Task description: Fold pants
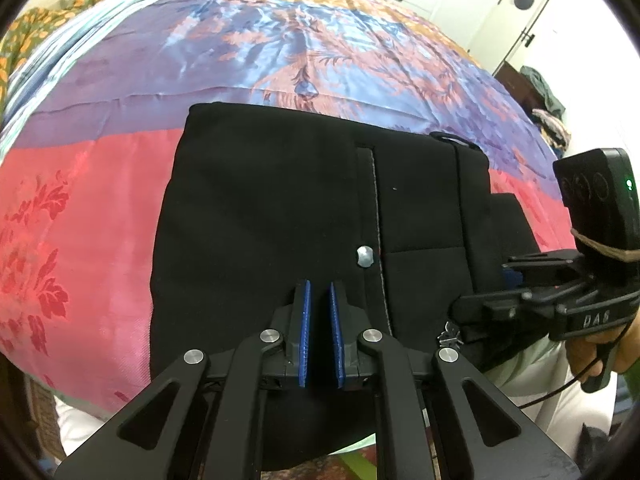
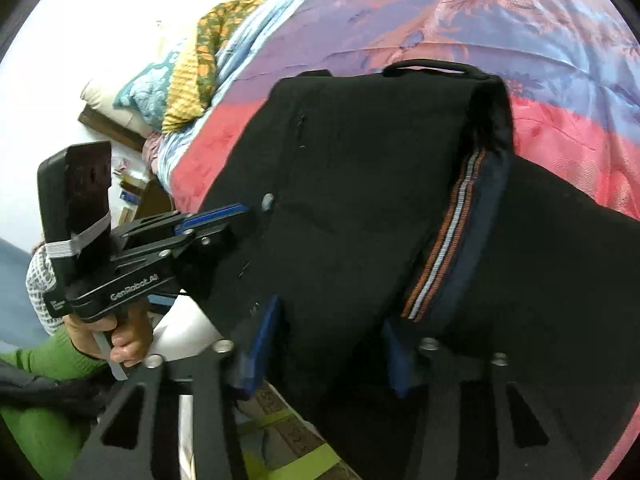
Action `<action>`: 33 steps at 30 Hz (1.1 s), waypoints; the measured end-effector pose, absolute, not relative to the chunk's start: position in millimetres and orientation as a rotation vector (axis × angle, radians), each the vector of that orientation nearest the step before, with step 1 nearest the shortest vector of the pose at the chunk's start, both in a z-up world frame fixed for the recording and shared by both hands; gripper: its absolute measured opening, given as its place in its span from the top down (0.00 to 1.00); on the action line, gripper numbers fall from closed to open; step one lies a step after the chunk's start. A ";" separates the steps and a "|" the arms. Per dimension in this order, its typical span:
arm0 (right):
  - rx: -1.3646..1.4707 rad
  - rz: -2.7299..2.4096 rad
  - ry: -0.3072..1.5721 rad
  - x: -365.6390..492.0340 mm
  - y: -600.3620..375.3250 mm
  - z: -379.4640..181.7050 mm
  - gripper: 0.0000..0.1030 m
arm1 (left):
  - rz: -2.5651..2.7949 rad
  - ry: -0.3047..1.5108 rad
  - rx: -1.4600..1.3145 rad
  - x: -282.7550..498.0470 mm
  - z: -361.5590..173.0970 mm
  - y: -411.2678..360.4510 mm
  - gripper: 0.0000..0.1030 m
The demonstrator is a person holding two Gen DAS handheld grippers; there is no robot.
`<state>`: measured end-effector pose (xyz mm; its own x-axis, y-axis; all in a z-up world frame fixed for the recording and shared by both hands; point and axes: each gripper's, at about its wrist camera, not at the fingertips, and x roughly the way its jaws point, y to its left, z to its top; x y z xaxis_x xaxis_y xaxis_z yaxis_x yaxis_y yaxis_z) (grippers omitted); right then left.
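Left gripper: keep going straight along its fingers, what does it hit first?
Likely the black fabric pants just ahead of the left gripper, near their round silver button. Depth is unclear.

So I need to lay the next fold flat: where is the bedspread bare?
Bare bedspread lies beside the black pants and beyond their far edge. It is crowded at the near edge, where the left gripper and right gripper work.

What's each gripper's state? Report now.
Left gripper: shut, pinching the black pants' near edge.
Right gripper: pants between its pads; whether they press cannot be told.
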<state>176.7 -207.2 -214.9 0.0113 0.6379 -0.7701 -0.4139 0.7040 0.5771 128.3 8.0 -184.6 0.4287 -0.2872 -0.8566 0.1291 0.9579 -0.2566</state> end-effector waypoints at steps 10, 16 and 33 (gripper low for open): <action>0.197 0.789 1.326 182.2 -200.8 -223.8 0.63 | -0.257 1.093 -0.125 130.2 -186.0 5.0 0.90; 0.179 0.843 1.240 171.4 -192.2 -181.4 0.79 | -0.286 1.062 -0.133 123.5 -161.1 2.8 0.90; 0.526 0.565 1.214 143.1 -357.0 -198.8 0.80 | -0.494 1.025 -0.011 119.4 -124.1 -93.5 0.62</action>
